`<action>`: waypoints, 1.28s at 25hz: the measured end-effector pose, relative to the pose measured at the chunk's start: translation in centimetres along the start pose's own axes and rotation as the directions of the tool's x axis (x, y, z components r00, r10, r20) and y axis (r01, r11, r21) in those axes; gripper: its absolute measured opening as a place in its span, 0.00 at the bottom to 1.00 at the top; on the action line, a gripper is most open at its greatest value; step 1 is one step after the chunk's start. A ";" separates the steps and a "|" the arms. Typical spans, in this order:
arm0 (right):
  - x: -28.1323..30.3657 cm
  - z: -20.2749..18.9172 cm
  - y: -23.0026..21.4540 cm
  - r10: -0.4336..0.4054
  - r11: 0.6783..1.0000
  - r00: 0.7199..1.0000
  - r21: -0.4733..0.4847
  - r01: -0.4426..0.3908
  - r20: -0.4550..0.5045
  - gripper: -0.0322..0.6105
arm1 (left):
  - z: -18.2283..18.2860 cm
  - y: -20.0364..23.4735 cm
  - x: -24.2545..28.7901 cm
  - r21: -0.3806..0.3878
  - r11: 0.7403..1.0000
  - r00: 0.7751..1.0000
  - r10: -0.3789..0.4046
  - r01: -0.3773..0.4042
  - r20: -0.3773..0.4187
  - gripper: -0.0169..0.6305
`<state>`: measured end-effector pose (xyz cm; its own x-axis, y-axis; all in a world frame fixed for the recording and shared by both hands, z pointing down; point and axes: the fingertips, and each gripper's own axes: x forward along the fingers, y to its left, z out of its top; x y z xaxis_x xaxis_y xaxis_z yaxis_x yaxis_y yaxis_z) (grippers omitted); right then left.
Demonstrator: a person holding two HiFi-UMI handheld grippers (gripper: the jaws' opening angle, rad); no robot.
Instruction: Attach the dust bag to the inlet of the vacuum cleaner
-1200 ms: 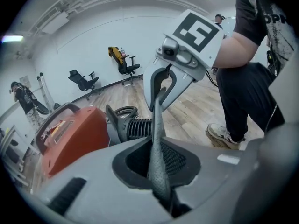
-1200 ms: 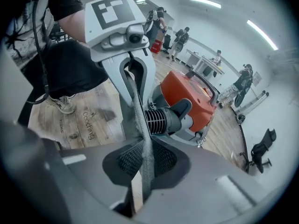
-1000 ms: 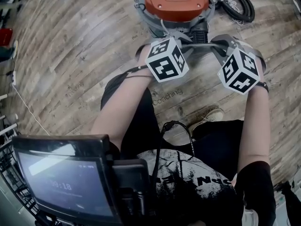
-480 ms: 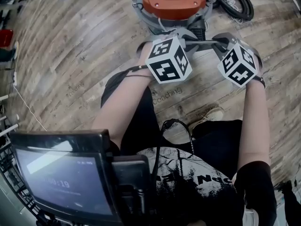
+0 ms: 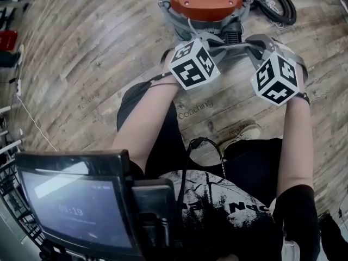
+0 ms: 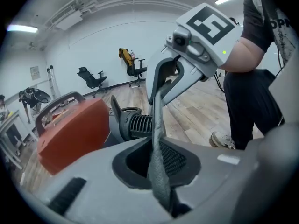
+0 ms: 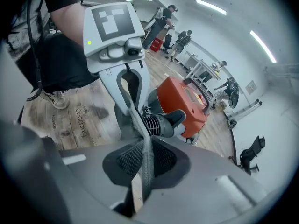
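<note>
Head view: at 12 o'clock we see the orange-topped vacuum cleaner (image 5: pixel 205 1), with its black hose (image 5: pixel 277 4) coiled at 1 o'clock on the wooden floor (image 5: pixel 98 53). Just below the machine, the left gripper (image 5: pixel 209 41) and the right gripper (image 5: pixel 254 43) face each other. A grey strip of the dust bag (image 5: pixel 234 48) is stretched between them, directly in front of the ribbed black inlet (image 5: pixel 232 37). A monitor (image 5: pixel 76 208) fills the 7 o'clock corner and a shoe (image 5: pixel 243 134) lies at 5 o'clock. This view does not show the jaws.

Left gripper view: here we read the grip. The jaws stand narrow, pinched on the grey fabric, which runs edge-on up to the other gripper at 1 o'clock. The inlet sits just behind the strip at centre and the orange body is at 9 o'clock. Only this view shows the office chairs (image 6: pixel 93 78), at 11 o'clock by the far wall.

Right gripper view: these jaws are likewise closed narrowly on the fabric. The inlet lies just beyond the strip, with the orange body at 2 o'clock. We cannot tell from any view whether the bag touches the inlet.
</note>
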<state>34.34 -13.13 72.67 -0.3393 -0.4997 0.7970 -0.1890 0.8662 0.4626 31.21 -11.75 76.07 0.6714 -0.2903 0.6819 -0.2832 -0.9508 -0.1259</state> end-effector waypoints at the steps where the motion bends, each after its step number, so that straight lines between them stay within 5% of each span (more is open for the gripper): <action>1: -0.2 0.4 -0.1 -0.007 1.000 1.000 -0.009 0.007 0.003 0.09 | -0.1 0.1 0.1 -0.013 1.000 1.000 0.000 0.000 -0.002 0.07; 6: -0.5 0.6 0.0 -0.005 1.000 1.000 -0.011 0.005 0.002 0.09 | -0.1 -0.1 -0.2 0.015 0.999 0.999 0.034 -0.034 -0.018 0.07; 18: 1.9 -3.3 0.2 0.021 0.986 1.000 0.164 -0.017 -0.020 0.08 | 3.6 0.4 -0.8 0.129 0.992 1.000 0.020 -0.017 -0.022 0.08; 27: 0.5 -0.4 -1.0 -0.029 0.999 1.000 0.041 0.029 -0.005 0.08 | 1.0 0.9 -1.1 -0.077 0.996 0.998 -0.051 0.054 0.049 0.07; 32: -0.2 1.3 -0.7 -0.040 0.999 0.999 0.022 0.040 0.022 0.09 | -0.3 0.6 -0.4 -0.076 0.996 0.999 -0.045 0.047 0.028 0.07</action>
<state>33.35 -13.58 71.66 -0.3515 -0.5339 0.7690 -0.2230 0.8456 0.4850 30.52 -12.20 75.93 0.7022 -0.2500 0.6667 -0.3028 -0.9523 -0.0382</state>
